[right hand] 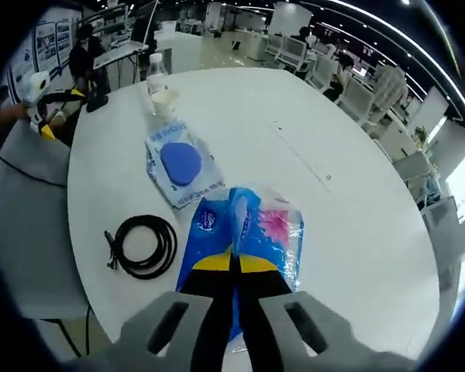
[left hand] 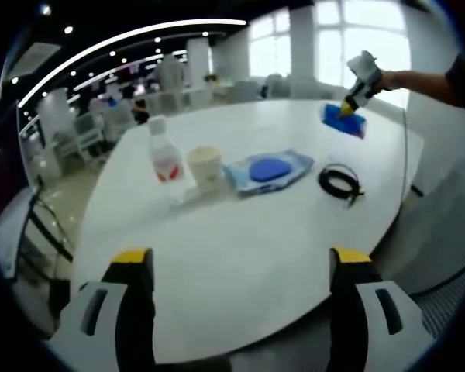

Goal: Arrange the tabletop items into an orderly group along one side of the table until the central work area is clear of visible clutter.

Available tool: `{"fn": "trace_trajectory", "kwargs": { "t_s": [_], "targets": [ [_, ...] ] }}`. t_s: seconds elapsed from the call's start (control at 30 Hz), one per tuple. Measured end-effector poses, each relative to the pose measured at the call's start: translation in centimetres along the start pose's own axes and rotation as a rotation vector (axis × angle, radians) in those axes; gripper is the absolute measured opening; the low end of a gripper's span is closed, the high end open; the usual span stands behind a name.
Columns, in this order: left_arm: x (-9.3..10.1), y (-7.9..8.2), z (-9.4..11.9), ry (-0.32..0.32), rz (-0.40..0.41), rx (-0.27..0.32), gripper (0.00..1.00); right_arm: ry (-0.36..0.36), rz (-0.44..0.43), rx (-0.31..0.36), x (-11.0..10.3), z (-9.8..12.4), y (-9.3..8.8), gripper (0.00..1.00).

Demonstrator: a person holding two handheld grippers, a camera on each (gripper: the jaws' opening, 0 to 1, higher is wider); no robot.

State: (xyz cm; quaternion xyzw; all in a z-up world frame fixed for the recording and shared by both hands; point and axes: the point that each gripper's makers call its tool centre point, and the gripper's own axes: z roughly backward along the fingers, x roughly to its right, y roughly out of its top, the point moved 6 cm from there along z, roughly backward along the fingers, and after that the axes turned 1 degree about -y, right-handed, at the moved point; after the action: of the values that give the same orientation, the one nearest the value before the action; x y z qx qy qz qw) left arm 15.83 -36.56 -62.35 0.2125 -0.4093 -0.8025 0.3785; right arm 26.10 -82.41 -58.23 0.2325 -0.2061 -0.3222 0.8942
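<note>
White table [right hand: 349, 194], tissue pack [right hand: 252, 225] pinched (right tongs [right hand: 234, 265])

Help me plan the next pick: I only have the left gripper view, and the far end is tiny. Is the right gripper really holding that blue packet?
Observer: Yes. In the right gripper view the right gripper is shut on a raised fold running down the middle of the blue packet.
Operator: Is anything printed on it that I can use to identify it?
Observer: A pink, flower-like print covers the part of its face to the right of the fold.
</note>
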Motion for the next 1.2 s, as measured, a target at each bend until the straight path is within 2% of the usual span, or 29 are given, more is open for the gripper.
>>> {"fn": "trace_trajectory", "kwargs": {
  "t_s": [0.03, 0.2, 0.37, 0.43, 0.5, 0.77, 0.9, 1.2],
  "targets": [
    [0.0, 0.0, 0.0, 0.002, 0.002, 0.000, 0.91, 0.021, 0.040, -0.007, -0.1, -0.2, 0.1, 0.00],
    [-0.1, 0.0, 0.0, 0.003, 0.002, -0.002, 0.90, 0.054, 0.092, 0.001, 0.1, -0.8, 0.4, 0.00],
    [-0.1, 0.0, 0.0, 0.005, 0.001, -0.005, 0.90, 0.115, 0.202, 0.025, -0.3, -1.8, 0.6, 0.00],
    [-0.1, -0.1, 0.0, 0.005, 0.000, -0.006, 0.90, 0.125, 0.228, 0.009, -0.4, -2.2, 0.3, 0.00],
    [0.0, -0.1, 0.0, 0.005, -0.001, -0.008, 0.90, 0.150, 0.302, 0.007, -0.6, -2.8, 0.1, 0.00],
    [-0.1, -0.1, 0.0, 0.009, -0.002, -0.012, 0.90, 0.187, 0.447, -0.027, -0.9, -4.3, -0.3, 0.00],
    [-0.1, 0.0, 0.0, 0.010, 0.000, -0.004, 0.90, 0.202, 0.512, -0.037, -0.9, -5.1, -0.3, 0.00],
    [-0.3, 0.1, 0.1, 0.025, 0.000, 0.006, 0.91, 0.224, 0.587, -0.057, -0.3, -7.1, -0.4, 0.00]
  ]
}}
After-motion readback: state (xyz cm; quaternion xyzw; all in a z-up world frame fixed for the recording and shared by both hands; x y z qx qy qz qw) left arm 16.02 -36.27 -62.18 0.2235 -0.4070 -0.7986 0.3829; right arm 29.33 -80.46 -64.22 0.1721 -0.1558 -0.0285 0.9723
